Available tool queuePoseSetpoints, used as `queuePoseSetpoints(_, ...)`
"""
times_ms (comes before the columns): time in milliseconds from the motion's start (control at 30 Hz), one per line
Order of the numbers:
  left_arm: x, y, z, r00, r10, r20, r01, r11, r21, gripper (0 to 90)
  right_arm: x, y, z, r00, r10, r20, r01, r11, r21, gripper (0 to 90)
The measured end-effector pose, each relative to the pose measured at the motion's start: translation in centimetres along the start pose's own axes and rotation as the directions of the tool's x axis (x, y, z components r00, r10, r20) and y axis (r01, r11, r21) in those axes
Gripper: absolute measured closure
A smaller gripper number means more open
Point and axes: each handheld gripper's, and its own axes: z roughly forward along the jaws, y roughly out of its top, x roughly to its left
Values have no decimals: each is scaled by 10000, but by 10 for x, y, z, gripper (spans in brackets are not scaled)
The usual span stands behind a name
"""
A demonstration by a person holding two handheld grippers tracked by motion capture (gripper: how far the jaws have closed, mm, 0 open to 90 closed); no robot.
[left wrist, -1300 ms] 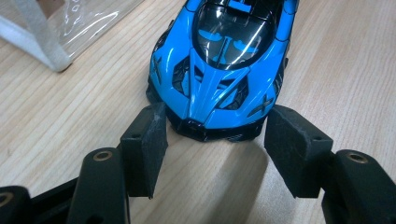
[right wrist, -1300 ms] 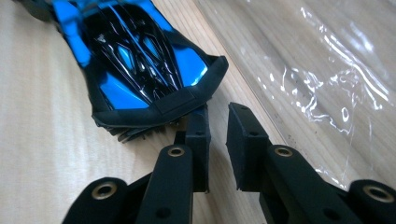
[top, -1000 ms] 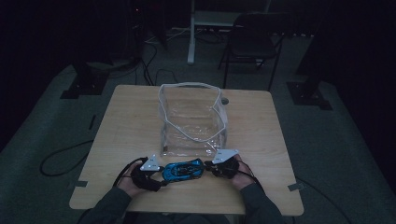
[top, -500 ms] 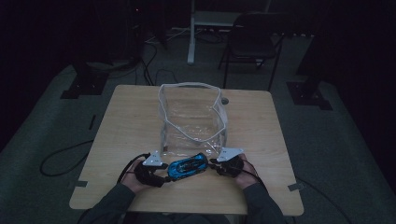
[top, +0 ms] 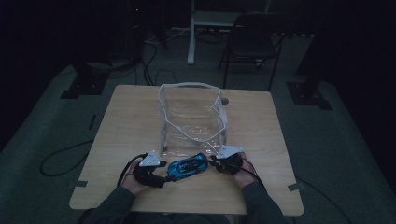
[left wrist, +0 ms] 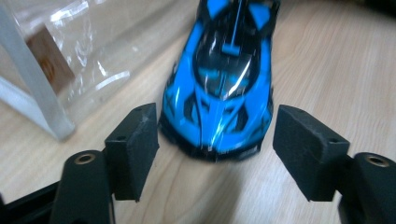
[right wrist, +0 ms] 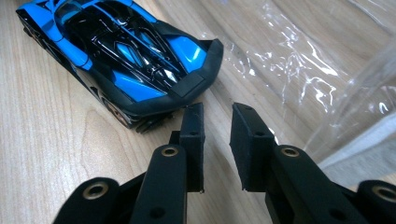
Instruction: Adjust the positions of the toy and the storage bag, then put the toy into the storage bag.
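Straddling car [left wrist: 219, 79] w/ left gripper [left wrist: 215, 149], fingers just opened wider, untouching; right gripper [right wrist: 217, 135] fingers nearly together, empty—nudge could roll car into bag [top: 191, 116].

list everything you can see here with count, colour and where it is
toy car: 1, blue and black, near edge of table, between the grippers
bag: 1, clear with white trim, upright mid-table, behind the car
table: 1, light wood, centre
chair: 1, dark, on the floor beyond the table
cables: several, black, on the floor at left
left gripper: 1, black, open around one end of the car, pads apart from it
right gripper: 1, black, narrowly open beside the other end
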Motion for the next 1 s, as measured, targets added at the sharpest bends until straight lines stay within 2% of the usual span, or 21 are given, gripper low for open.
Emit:
queuePoseSetpoints(267,4,11,4,9999,-151,5,151,9994,-318,286,-1,-1,-1,9998,192,94,-192,9998,-41,711)
queuePoseSetpoints(433,-1,20,14,9994,175,315,-161,9989,-441,286,-2,-2,-1,9997,214,96,-214,9997,-70,707)
queuePoseSetpoints(600,-2,25,24,9986,289,437,-276,9992,-295,286,-2,-3,0,9996,273,33,-273,9996,-22,692)
queuePoseSetpoints(867,-3,34,33,9985,480,264,-480,9988,-1,265,-4,-3,0,9992,353,165,-353,9994,-43,681)
queuePoseSetpoints(1000,-3,38,38,9984,463,321,-468,9988,147,248,-4,-3,2,9991,394,145,-394,9992,5,682)
